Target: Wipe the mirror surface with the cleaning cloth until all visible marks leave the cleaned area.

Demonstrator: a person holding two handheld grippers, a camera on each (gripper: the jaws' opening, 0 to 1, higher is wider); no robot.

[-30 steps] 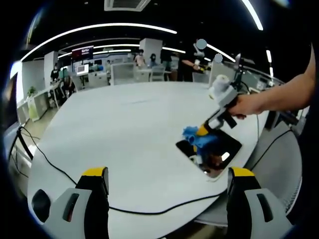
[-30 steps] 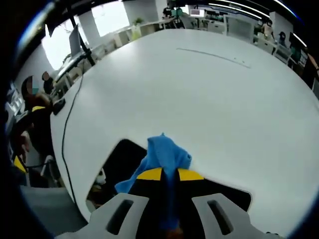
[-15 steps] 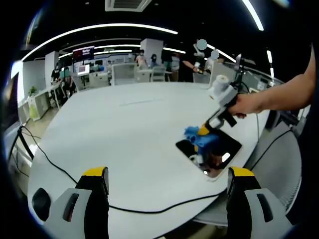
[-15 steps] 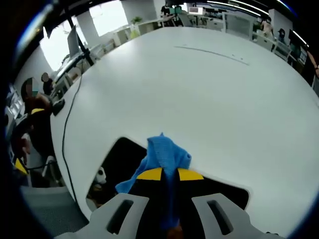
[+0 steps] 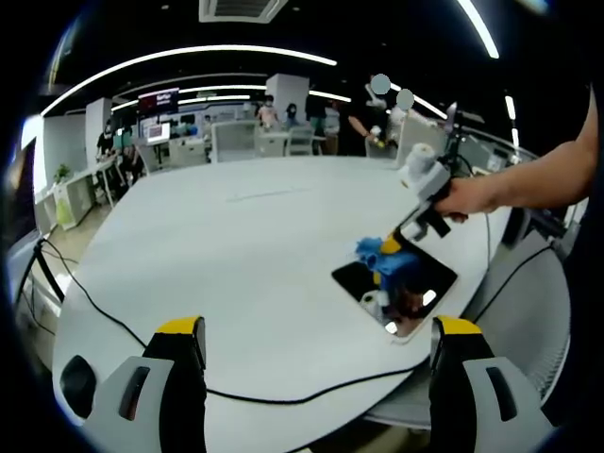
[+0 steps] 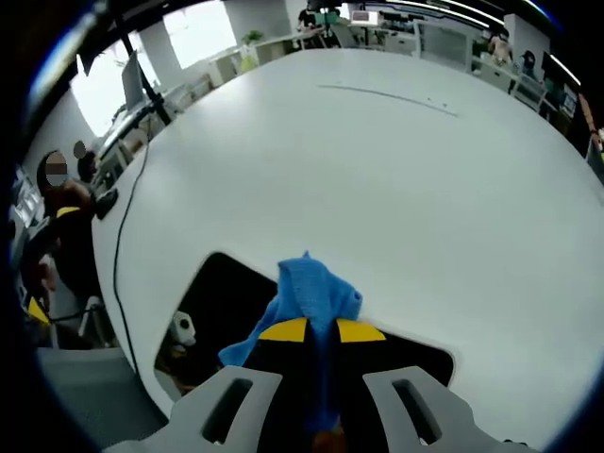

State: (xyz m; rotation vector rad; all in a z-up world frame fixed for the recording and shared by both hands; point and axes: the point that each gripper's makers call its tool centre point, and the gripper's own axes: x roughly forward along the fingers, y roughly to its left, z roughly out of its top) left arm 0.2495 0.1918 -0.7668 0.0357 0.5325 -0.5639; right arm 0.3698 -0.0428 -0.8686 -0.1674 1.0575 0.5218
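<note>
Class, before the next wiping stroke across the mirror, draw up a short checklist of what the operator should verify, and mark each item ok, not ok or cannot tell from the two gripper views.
1. Blue cleaning cloth is clamped in the right gripper: ok, the jaws are shut on it.
2. Cloth sits over the mirror: ok; actual contact with the glass: cannot tell.
3. Mirror lies fully on the white table: ok, though close to the table edge.
4. Left gripper is clear of the wiping path: ok, open and held back from the mirror.
5. Black cable is away from the mirror: ok.
6. All marks are gone from the glass: cannot tell, only reflections can be made out.
</note>
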